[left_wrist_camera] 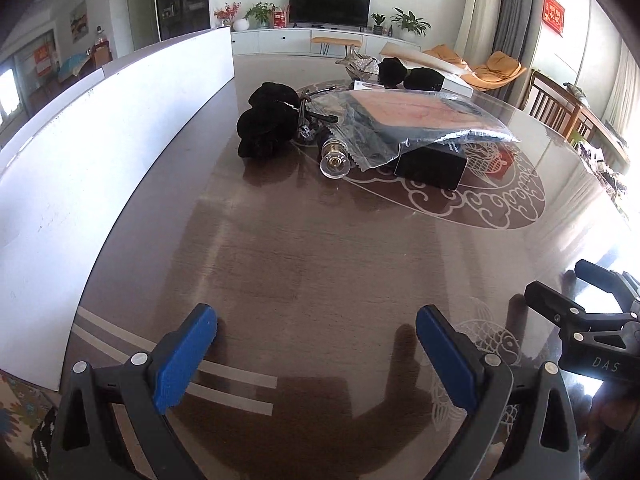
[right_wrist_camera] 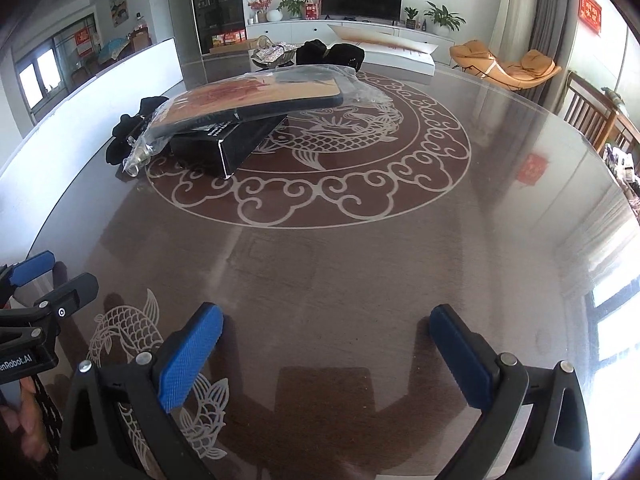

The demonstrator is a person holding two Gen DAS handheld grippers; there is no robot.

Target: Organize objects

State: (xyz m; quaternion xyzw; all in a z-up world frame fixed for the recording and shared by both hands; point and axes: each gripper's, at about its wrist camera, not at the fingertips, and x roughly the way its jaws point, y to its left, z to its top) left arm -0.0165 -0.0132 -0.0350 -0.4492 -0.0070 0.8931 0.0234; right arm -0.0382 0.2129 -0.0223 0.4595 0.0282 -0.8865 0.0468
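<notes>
1. Left hand-held gripper [left_wrist_camera: 316, 354]: blue pads spread wide, nothing between them; it hovers over bare tabletop [left_wrist_camera: 320, 264] near the front edge.
2. Right hand-held gripper [right_wrist_camera: 326, 354]: likewise released and empty, low over the tabletop, just beside the left one.
3. The objects lie well ahead of both grippers, clustered at the far left of the round, glossy brown tabletop with its pale fish-and-cloud inlay.
4. Black box [left_wrist_camera: 432, 166] lies flat on the inlay ring.
5. Clear plastic bag [left_wrist_camera: 420, 116] holding a flat, tan, dark-edged item rests on top of the box and overhangs it.
6. Glass knob [left_wrist_camera: 335, 162] lies on its side, partly under the bag's edge.
7. Black cloth bundle [left_wrist_camera: 268, 124] sits just left of the knob.
8. White board [left_wrist_camera: 100, 128] stands along the left edge.
</notes>
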